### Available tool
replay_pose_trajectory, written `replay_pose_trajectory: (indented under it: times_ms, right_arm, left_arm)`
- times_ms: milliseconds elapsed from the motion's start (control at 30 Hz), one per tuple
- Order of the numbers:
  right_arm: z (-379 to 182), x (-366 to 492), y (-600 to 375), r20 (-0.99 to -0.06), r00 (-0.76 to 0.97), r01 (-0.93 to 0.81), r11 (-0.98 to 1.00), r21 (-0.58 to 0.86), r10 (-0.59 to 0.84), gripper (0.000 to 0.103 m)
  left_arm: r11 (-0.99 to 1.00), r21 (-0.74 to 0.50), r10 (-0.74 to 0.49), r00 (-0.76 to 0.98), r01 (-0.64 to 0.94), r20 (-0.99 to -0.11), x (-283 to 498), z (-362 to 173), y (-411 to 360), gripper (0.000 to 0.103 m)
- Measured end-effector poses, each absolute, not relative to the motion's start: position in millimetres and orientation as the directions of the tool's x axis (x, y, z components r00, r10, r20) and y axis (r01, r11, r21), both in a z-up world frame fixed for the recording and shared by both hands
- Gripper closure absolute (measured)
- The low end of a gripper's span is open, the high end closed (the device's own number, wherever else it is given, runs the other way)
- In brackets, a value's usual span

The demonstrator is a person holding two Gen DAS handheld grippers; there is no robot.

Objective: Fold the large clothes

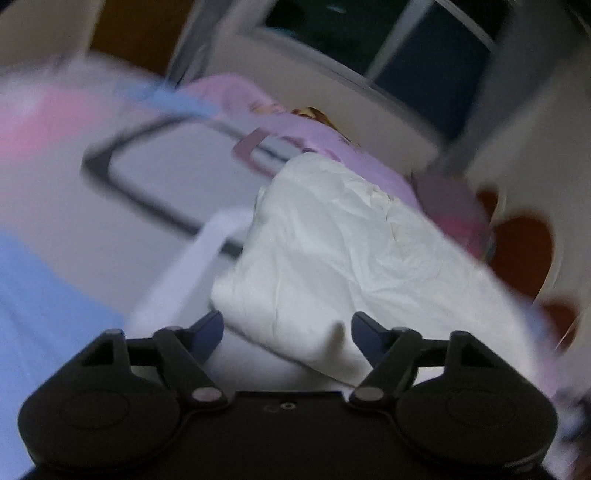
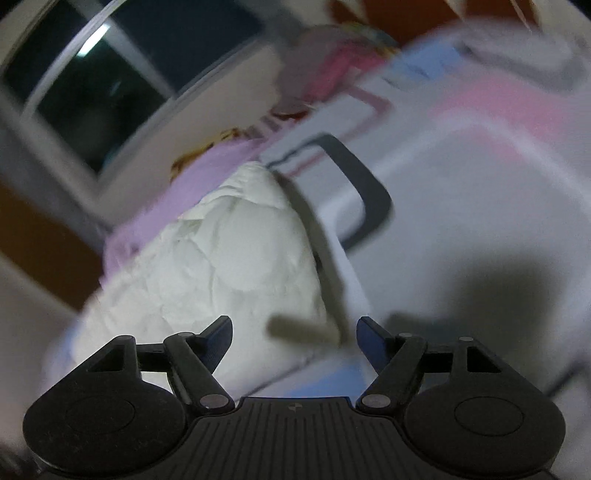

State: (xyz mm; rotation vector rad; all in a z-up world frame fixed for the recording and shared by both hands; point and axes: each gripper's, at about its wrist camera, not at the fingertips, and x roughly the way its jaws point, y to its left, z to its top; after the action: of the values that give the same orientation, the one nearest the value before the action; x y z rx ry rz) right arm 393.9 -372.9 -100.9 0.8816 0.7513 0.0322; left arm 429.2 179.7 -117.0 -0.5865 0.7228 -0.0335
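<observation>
A folded white garment (image 1: 332, 254) lies on the patterned bed sheet (image 1: 177, 177), its near edge just ahead of my left gripper (image 1: 287, 326), which is open and empty. The same white garment (image 2: 229, 266) shows in the right wrist view, left of centre. My right gripper (image 2: 294, 330) is open and empty above its near edge. A lilac garment (image 1: 314, 136) lies behind the white one, and it also shows in the right wrist view (image 2: 207, 181). Both views are blurred by motion.
The sheet (image 2: 461, 206) is white with dark, pink and blue bands. A dark window (image 1: 388, 33) is behind the bed, also in the right wrist view (image 2: 103, 81). Pink and grey clothes (image 2: 325, 62) are heaped at the far side. Red-brown floor (image 1: 521, 236) shows at right.
</observation>
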Motion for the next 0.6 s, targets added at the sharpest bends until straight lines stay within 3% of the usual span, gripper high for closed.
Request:
replay_pose_trajectory:
  times_ms: [100, 200, 533, 567, 600]
  right_arm:
    - [-122.8, 388.4, -370.1, -0.532, 0.766, 0.311, 0.515, 0.798, 0.361, 0.029]
    - [-135.3, 397.6, -369.6, -0.49, 0.789, 0.324, 0.428, 0.844, 0.37, 0.03]
    - [-148.2, 438.3, -357.1, -0.489, 0.803, 0.335, 0.419, 0.844, 0.341, 0.03]
    - [-147.2, 441.0, -354.7, -0.498, 0.8, 0.333, 0.443, 0.832, 0.335, 0.031]
    - [-146.0, 443.6, -352.5, -0.513, 0.793, 0.333, 0.471, 0.817, 0.329, 0.043]
  left_arm:
    - [0.711, -0.669, -0.3, 0.768, -0.215, -0.566, 433.5, -138.0, 186.9, 0.029]
    - [0.642, -0.729, -0.336, 0.769, -0.235, -0.544, 443.9, -151.5, 186.4, 0.034]
    - [0.574, -0.774, -0.332, 0.788, -0.267, -0.519, 483.3, -169.3, 192.0, 0.047]
    - [0.583, -0.766, -0.331, 0.782, -0.27, -0.527, 483.7, -168.3, 190.8, 0.051]
    - [0.592, -0.76, -0.332, 0.778, -0.268, -0.533, 484.1, -167.7, 190.2, 0.054]
